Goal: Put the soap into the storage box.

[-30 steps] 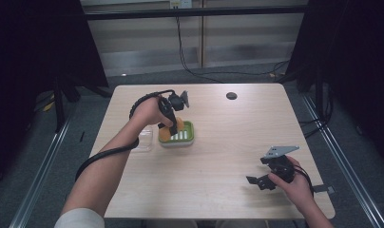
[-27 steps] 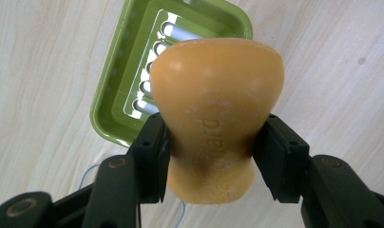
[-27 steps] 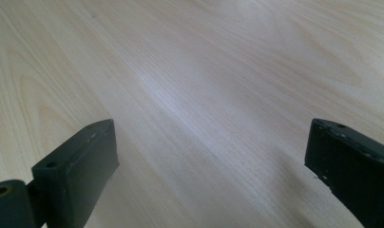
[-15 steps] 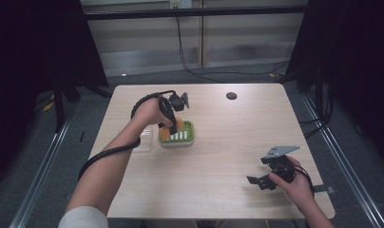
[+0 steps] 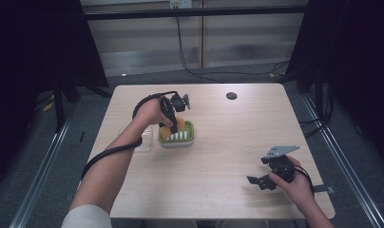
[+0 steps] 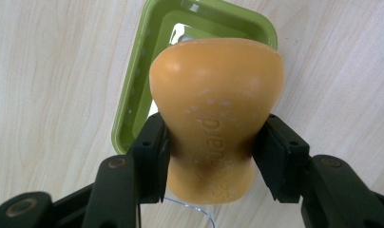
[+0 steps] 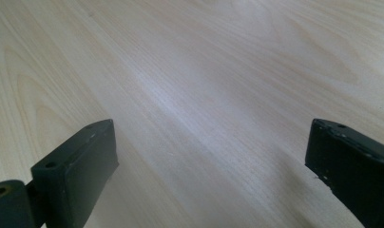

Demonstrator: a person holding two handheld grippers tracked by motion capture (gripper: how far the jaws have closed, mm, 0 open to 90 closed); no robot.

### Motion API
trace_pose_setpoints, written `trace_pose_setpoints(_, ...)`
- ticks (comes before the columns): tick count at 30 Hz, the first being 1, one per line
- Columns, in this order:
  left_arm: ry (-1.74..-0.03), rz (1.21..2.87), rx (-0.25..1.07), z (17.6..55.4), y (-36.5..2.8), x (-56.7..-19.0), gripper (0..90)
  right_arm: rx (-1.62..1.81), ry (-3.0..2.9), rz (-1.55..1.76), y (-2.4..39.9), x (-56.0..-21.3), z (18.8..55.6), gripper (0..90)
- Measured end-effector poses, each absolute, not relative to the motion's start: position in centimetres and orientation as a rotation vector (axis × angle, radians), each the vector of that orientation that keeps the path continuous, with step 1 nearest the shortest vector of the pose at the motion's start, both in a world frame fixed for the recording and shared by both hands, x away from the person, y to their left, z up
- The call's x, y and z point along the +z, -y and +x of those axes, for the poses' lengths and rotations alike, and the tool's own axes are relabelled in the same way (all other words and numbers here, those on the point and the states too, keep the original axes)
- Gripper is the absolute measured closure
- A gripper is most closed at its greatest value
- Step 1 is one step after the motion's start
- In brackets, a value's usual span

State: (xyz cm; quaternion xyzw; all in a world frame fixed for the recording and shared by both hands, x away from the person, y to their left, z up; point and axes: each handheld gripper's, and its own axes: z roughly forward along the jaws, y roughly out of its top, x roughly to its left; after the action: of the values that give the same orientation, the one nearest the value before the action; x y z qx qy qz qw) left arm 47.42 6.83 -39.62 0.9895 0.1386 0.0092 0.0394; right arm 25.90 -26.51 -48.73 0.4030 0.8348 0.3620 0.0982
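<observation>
L gripper w/ orange soap barely shifted over green dish; nothing else moved.

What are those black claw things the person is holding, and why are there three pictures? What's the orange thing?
A person sits at a wooden table holding a pinching tool, called a gripper, in each hand. One picture looks down from above. The other two come from little cameras riding on each gripper, looking along its jaws. The left gripper squeezes an orange bar of soap just above a green soap dish. A clear lid lies beside the dish. The right gripper is open, holding nothing, over bare table.
</observation>
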Motion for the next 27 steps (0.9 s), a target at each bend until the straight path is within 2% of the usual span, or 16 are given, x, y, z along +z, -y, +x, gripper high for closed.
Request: trace_pose_setpoints(27, -0.404, 3.046, 0.039, 48.1, -6.8, -40.7, 49.3, 1.076, -2.479, 1.190, 26.4, -48.8, 25.9, 3.0)
